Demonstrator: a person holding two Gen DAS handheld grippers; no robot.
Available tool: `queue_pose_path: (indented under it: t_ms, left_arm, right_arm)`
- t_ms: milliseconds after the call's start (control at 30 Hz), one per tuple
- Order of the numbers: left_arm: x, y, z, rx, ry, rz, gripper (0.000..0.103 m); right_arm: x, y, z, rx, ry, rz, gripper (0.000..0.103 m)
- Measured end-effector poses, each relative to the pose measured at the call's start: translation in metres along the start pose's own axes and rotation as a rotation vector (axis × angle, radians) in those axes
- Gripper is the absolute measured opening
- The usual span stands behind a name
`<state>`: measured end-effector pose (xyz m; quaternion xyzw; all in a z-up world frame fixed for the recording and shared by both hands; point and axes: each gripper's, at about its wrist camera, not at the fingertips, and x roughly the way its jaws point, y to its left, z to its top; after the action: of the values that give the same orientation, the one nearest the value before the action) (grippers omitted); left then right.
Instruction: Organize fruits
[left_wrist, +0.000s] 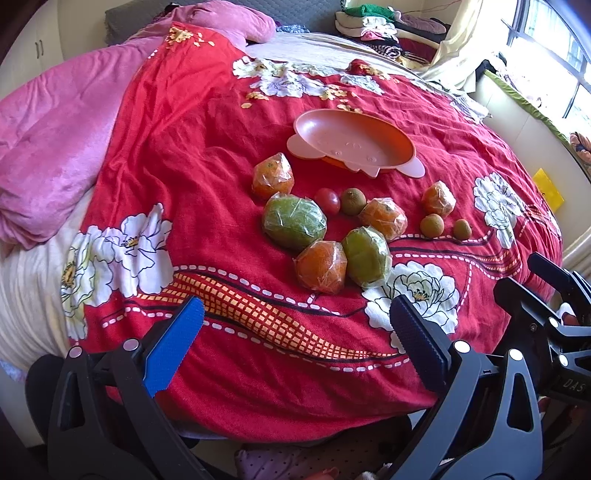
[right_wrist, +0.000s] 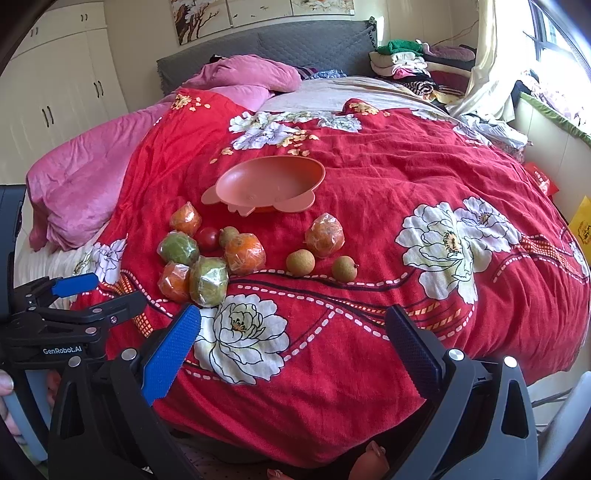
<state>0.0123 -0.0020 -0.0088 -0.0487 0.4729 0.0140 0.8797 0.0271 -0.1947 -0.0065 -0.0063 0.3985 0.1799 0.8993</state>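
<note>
Red bedspread (left_wrist: 207, 155): film-wrapped fruits (left_wrist: 294, 222).

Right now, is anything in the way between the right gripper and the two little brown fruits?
Nothing visible. The right gripper is open, and only bare red blanket lies between it and the two small brown fruits.

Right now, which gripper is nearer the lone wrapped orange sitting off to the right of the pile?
Right. The right gripper faces the lone wrapped orange almost head-on; the left gripper sits farther left, lined up with the clustered pile.
</note>
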Motion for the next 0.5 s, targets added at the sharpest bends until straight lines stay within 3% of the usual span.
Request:
queue_pose_path:
  t_ms: [367, 500]
  left_arm:
    - [0.017, 0.02, 0.003, -0.01, 0.034, 0.019, 0.095]
    - [0.025, 0.026, 0.006, -0.029, 0.048, -0.032, 0.095]
  right_arm:
    - [0.016, -0.037, 0.011, 0.019, 0.023, -0.035, 0.099]
    - [0.031, -0.049, 0.014, 0.013, 0.06, -0.062, 0.099]
